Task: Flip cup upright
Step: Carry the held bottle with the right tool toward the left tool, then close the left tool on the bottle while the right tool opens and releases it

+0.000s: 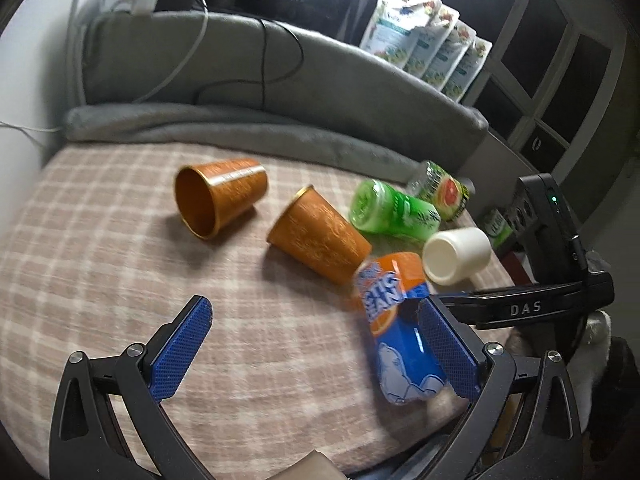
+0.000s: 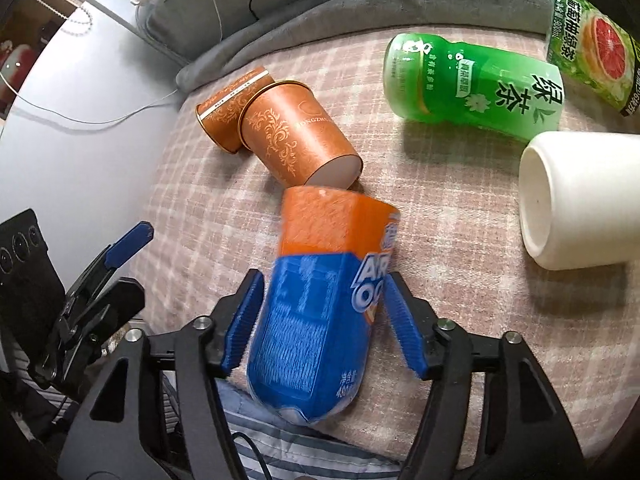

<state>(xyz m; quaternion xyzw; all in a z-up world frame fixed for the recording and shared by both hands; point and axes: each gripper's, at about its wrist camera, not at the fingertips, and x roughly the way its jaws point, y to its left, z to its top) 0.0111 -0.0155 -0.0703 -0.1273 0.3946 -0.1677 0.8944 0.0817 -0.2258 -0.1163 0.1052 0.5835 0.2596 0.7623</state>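
A blue and orange cup (image 2: 320, 304) lies tilted between the fingers of my right gripper (image 2: 322, 316), which is closed on its blue part; it also shows in the left wrist view (image 1: 400, 320). My left gripper (image 1: 316, 344) is open and empty over the checked blanket (image 1: 120, 280). Two orange paper cups lie on their sides: one (image 1: 218, 196) with its mouth toward me, the other (image 1: 320, 236) close to the held cup. A white cup (image 2: 580, 200) lies on its side at the right.
A green tea bottle (image 2: 476, 84) and a grapefruit tea bottle (image 2: 592, 44) lie at the far right. A grey rolled blanket (image 1: 240, 128) and a grey headboard (image 1: 320, 68) with cables border the far side. Drink pouches (image 1: 424, 36) stand behind.
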